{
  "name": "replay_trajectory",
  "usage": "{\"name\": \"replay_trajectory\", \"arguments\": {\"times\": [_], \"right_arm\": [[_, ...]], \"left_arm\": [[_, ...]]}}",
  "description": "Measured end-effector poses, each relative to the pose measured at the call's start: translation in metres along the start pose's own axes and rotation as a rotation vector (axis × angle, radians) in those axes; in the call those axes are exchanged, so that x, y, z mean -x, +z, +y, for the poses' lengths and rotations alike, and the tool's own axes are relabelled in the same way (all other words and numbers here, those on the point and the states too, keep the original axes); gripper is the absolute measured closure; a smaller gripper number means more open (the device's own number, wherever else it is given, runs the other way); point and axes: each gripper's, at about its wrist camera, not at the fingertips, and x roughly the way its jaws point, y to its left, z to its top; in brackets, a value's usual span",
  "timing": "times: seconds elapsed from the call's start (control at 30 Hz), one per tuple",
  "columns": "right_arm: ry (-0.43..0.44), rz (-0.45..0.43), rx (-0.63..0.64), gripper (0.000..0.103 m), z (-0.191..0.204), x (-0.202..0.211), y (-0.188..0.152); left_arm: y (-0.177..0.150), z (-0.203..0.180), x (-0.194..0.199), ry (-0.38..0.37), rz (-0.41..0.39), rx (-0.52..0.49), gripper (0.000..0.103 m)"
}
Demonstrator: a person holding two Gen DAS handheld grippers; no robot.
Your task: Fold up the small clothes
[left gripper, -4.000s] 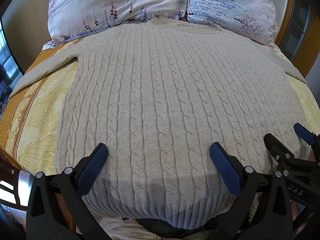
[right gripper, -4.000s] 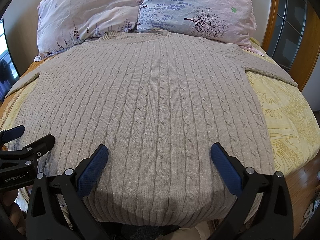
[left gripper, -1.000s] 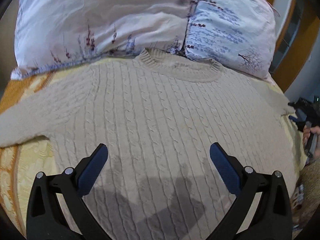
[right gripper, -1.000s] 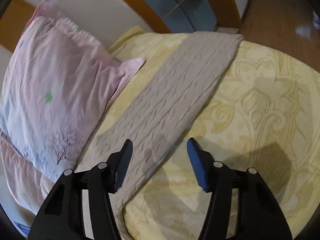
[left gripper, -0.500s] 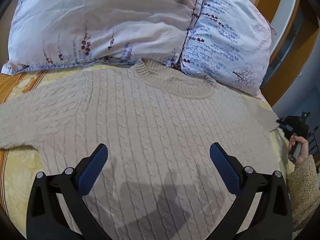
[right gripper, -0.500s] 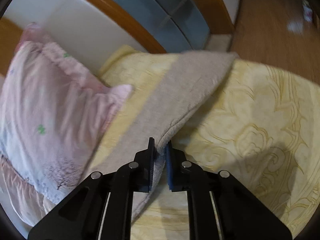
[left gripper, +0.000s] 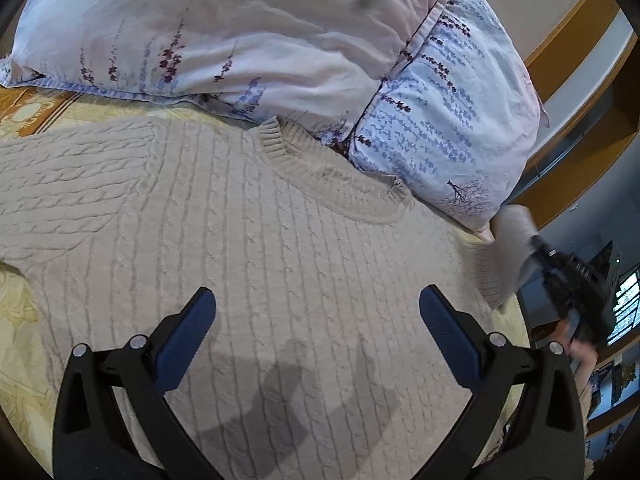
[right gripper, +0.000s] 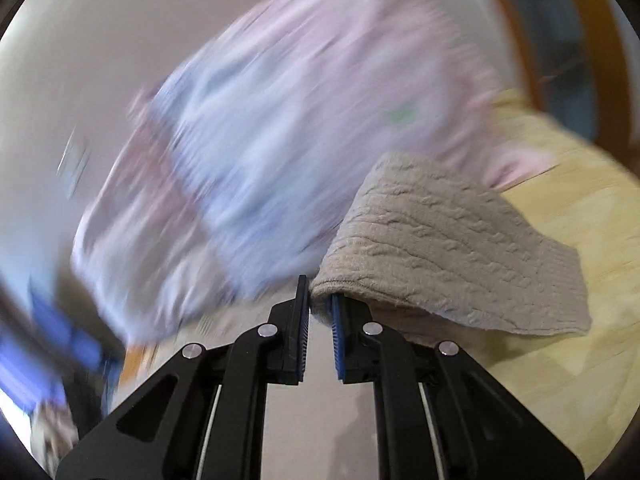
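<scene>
A beige cable-knit sweater lies flat on the bed, collar toward the pillows. My left gripper is open and empty, hovering above the sweater's chest. My right gripper is shut on the sweater's right sleeve and holds it lifted off the bed; the sleeve drapes to the right of the fingers. In the left wrist view the right gripper shows at the far right with the raised sleeve. The right wrist view is blurred by motion.
Two floral pillows lie at the head of the bed, behind the collar. A yellow patterned bedspread covers the bed. A wooden bed frame stands at the back right.
My right gripper, which had shut on the sleeve, has lifted it and swung it inward over the bed. My left gripper moved a little closer to the collar and stayed open.
</scene>
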Motion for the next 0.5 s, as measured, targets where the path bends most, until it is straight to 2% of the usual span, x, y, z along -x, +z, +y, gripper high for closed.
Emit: {"name": "replay_trajectory", "arguments": {"times": [0.07, 0.13, 0.23, 0.27, 0.3, 0.37, 0.5], "right_arm": [[0.038, 0.118, 0.047, 0.092, 0.021, -0.03, -0.026], [0.029, 0.249, 0.082, 0.092, 0.031, -0.067, -0.056], [0.015, 0.319, 0.055, 0.087, 0.029, -0.084, -0.072], [0.04, 0.321, 0.012, 0.077, 0.023, -0.083, -0.07], [0.071, 0.314, -0.028, 0.061, 0.017, -0.08, -0.067], [0.089, 0.262, -0.11, 0.045, 0.005, -0.071, -0.055], [0.049, 0.185, -0.227, 0.045, -0.02, -0.06, -0.039]], "left_arm": [[0.001, 0.0, -0.005, -0.032, 0.015, 0.025, 0.002], [0.0, 0.0, -0.01, -0.051, 0.04, 0.047, 0.002], [-0.001, 0.0, -0.016, -0.07, 0.066, 0.057, 0.004], [-0.002, -0.001, -0.017, -0.077, 0.073, 0.051, 0.005], [-0.002, -0.002, -0.018, -0.081, 0.076, 0.045, 0.006], [-0.002, -0.001, -0.019, -0.083, 0.075, 0.044, 0.006], [0.0, 0.001, -0.022, -0.096, 0.078, 0.059, 0.006]]}}
